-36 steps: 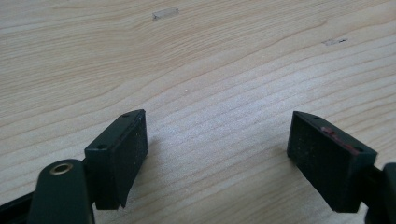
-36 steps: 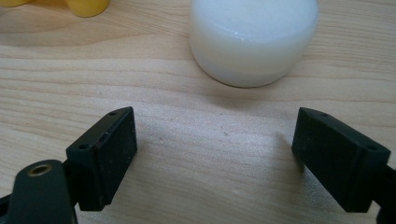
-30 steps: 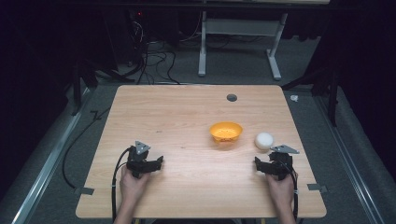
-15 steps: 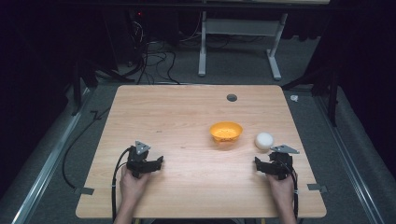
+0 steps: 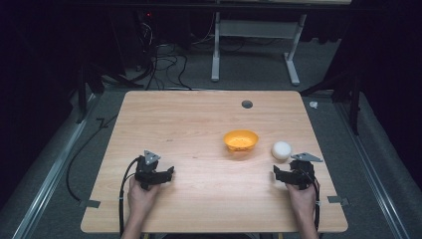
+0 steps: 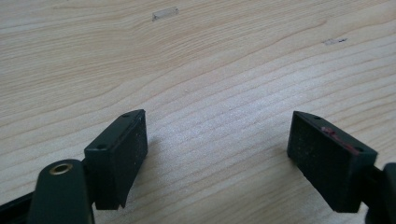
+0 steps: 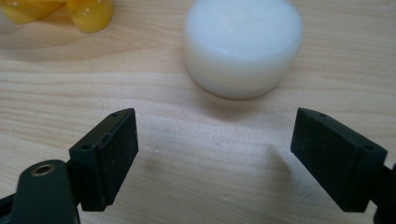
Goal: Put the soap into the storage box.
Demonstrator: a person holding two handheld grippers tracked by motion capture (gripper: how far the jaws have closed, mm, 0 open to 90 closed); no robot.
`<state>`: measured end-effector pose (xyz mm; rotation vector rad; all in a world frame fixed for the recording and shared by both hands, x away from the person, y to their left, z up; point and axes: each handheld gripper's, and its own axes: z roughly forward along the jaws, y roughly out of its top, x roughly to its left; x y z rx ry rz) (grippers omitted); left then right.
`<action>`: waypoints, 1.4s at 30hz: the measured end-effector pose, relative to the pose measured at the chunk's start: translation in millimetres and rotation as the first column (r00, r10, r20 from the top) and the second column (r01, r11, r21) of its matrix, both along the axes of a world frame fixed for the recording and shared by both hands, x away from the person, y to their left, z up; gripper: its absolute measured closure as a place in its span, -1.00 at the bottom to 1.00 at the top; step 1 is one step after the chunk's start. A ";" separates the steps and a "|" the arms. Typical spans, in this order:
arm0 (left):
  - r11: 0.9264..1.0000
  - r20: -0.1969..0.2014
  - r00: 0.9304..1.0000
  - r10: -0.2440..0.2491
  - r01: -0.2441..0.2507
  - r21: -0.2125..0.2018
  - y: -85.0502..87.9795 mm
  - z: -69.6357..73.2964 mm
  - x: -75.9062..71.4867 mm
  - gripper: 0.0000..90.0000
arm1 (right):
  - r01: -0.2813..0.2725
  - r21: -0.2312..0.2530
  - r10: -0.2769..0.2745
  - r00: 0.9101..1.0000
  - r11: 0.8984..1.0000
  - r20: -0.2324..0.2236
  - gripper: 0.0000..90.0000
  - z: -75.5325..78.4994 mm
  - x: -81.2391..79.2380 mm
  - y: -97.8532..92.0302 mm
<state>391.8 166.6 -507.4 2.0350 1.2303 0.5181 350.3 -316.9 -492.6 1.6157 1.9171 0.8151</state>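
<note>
High view: wooden table [image 5: 189,124], person's two hands at the near edge, one gripper each. Left gripper [image 5: 170,174] rests on bare wood at the near left, well apart from everything. Right gripper [image 5: 276,174] sits at the near right, pointing toward the white puck [image 5: 281,150], which lies just beyond it. Orange bowl [image 5: 241,140] stands just left of the puck, apart from it, upright and apparently empty.

Right gripper view: right gripper [image 7: 215,154] has its jaws spread wide; they have just been closing a little, with nothing between them. White puck [image 7: 243,46] is a short, round, flat-topped piece, ahead of the pads and not touching them. Edge of the orange bowl [image 7: 88,14] at the top left.

Left gripper view: left gripper [image 6: 217,154] jaws spread wide over bare wood grain, holding nothing.

Step in hand (judgement): approach to the puck, not yet grasped; likely destination is the bowl.

Next move calls for: advance the right gripper until the pads straddle the puck's sides, centre it, then close. Opening looks wide enough. Risk: a pad nudges the puck and it slides away
</note>
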 end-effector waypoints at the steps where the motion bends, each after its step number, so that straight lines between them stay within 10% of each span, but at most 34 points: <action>1: 1.000 0.000 1.000 0.000 0.000 0.000 0.0 0.0 0.0 -0.54 | 0.002 0.002 -0.002 1.000 1.000 0.008 -0.65 1.6 0.6 -0.4; 42: 1.000 -0.001 1.000 0.000 0.000 -0.001 0.2 0.0 0.0 -0.54 | 0.016 0.011 -0.016 1.000 1.000 0.002 -0.59 13.3 59.9 -1.4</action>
